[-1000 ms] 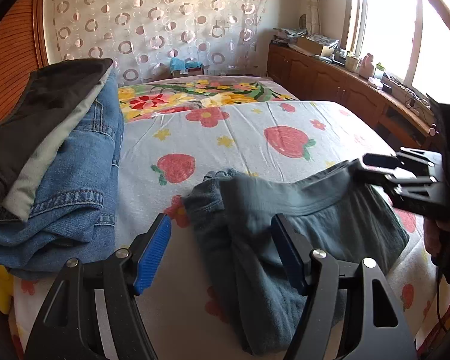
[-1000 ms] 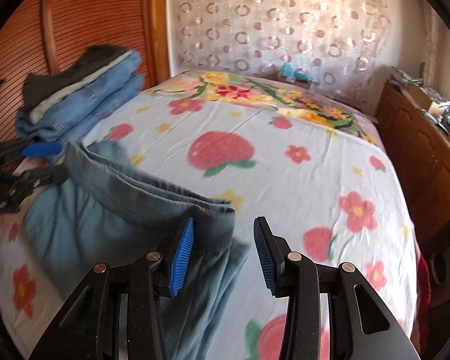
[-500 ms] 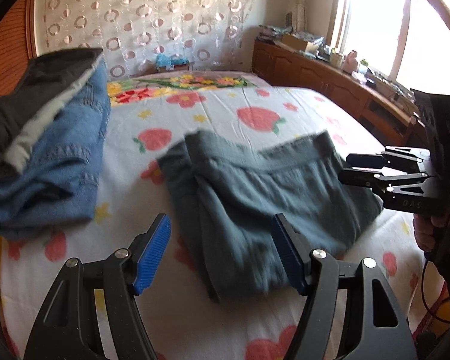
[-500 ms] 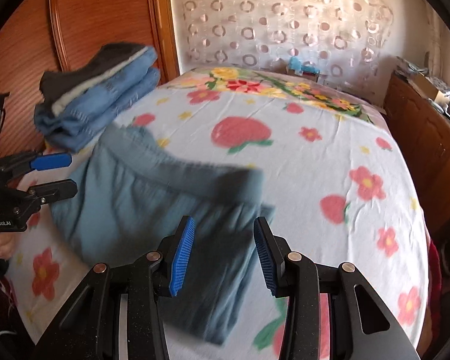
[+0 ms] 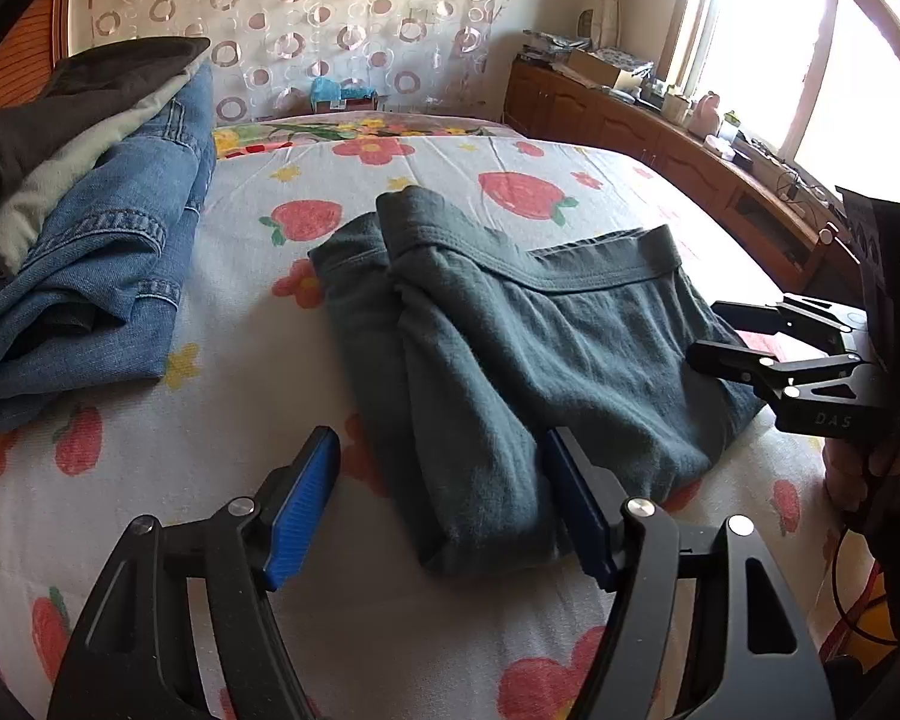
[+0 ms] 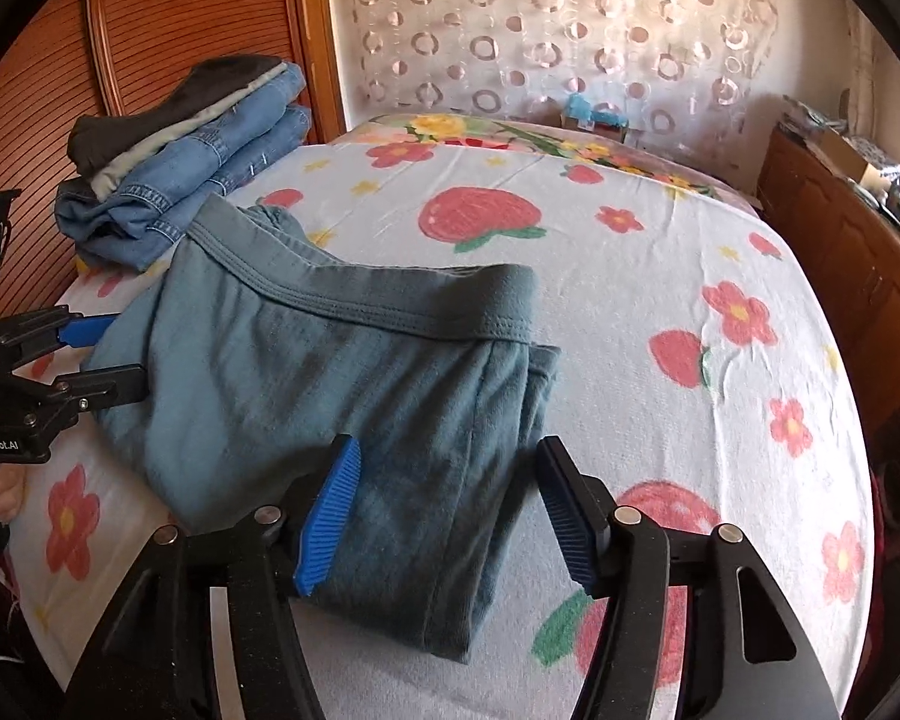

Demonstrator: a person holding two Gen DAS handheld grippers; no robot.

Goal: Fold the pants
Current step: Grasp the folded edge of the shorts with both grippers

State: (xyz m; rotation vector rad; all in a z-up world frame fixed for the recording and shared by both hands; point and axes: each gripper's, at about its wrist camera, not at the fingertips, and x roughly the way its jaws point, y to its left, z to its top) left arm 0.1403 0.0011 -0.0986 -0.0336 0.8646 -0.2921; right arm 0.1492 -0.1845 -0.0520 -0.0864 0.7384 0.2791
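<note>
Bed (image 6: pixel 660 276) carries folded pants (image 6: pixel 342 396), waistband crosswise, between spread left hand-held gripper (image 5: pixel 438 504) and spread right hand-held gripper (image 6: pixel 450 510), both empty.

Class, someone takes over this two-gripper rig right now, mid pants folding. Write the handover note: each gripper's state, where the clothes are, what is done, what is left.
Left gripper: open, holding nothing, hovering at the near left edge of the grey-green pants.
Right gripper: open, holding nothing, above the pants' near right corner.
The pants lie folded into a compact bundle on the strawberry-print bedsheet, waistband on top at the far edge.
A stack of folded clothes, jeans with grey and dark items on top, sits by the headboard, left of the pants.
Done: the folds appear complete.
Left, probably: tidy the uneven edges, perhaps move the bundle to the stack.
</note>
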